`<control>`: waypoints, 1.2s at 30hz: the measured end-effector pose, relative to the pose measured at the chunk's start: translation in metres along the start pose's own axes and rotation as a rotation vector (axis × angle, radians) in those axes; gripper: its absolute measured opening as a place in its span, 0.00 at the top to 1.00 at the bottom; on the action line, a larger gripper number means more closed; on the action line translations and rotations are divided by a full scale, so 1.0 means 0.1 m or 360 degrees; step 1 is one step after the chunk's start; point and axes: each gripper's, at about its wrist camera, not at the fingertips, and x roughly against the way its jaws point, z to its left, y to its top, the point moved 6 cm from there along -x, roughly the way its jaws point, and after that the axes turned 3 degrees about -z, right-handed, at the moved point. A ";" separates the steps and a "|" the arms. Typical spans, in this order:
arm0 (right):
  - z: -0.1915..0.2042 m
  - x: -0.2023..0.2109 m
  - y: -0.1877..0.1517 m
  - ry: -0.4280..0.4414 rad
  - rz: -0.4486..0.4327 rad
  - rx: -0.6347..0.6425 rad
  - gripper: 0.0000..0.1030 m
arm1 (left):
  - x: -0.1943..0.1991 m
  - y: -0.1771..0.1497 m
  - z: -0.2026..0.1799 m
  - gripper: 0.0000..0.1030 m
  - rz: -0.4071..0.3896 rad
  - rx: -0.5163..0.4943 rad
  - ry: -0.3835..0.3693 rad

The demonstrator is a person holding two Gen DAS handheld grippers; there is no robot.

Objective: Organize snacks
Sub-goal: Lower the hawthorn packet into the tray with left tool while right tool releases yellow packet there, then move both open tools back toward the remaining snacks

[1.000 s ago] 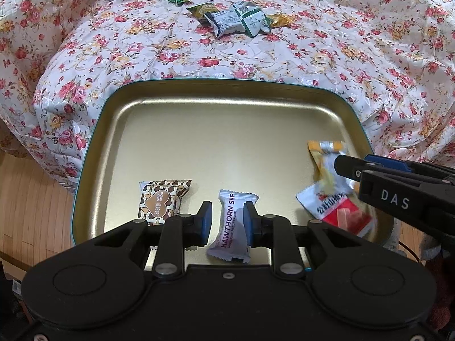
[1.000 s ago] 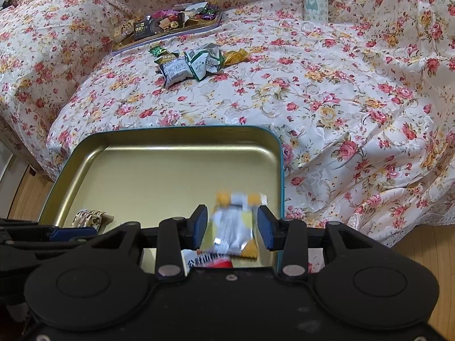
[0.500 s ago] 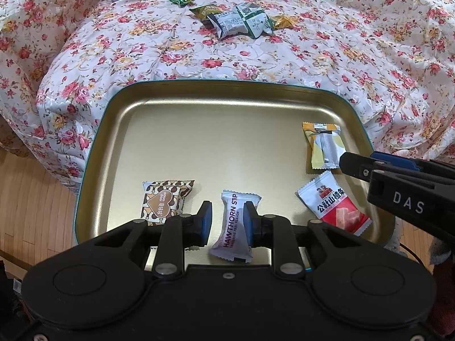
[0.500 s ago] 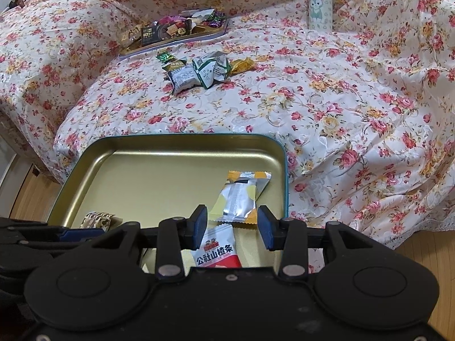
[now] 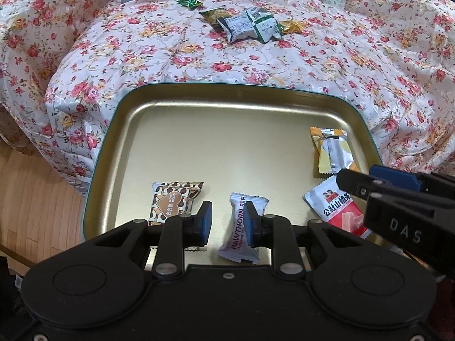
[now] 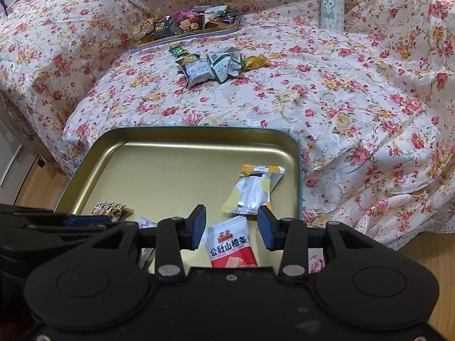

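Note:
A gold tin tray (image 5: 227, 130) with a teal rim lies on the flowered cloth. In it lie a brown patterned packet (image 5: 173, 201), a white Hawthorn strip packet (image 5: 237, 227), a red and white packet (image 5: 338, 207) and a yellow and silver packet (image 5: 331, 153). My left gripper (image 5: 227, 223) hovers over the Hawthorn packet with a narrow gap and grips nothing. My right gripper (image 6: 231, 227) is open above the red packet (image 6: 230, 247), with the yellow and silver packet (image 6: 253, 190) just beyond its tips. It reaches in from the right in the left wrist view (image 5: 366, 179).
Several loose wrapped snacks (image 6: 210, 66) lie on the cloth beyond the tray. Farther back are a second tray (image 6: 184, 27) heaped with snacks and a pale bottle (image 6: 331, 2). Wooden floor (image 5: 34, 193) shows left of the cloth's hanging edge.
The yellow and silver packet left the right gripper's fingers and came to rest in the tray's right side. The right gripper drew back slightly. The left gripper stayed put.

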 end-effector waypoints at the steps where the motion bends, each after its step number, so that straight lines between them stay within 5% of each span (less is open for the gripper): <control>1: 0.01 0.00 -0.01 0.0005 0.0002 0.0006 0.58 | 0.00 0.00 0.01 0.70 -0.0002 0.0007 0.0004; 16: 0.08 0.06 0.06 0.0033 -0.0013 0.0049 0.58 | 0.09 0.19 0.21 0.70 -0.0109 0.0056 0.0120; 36: 0.01 0.11 1.00 -0.0026 -0.0283 0.0156 0.55 | 0.35 1.21 0.62 0.65 -0.0418 0.0010 0.0300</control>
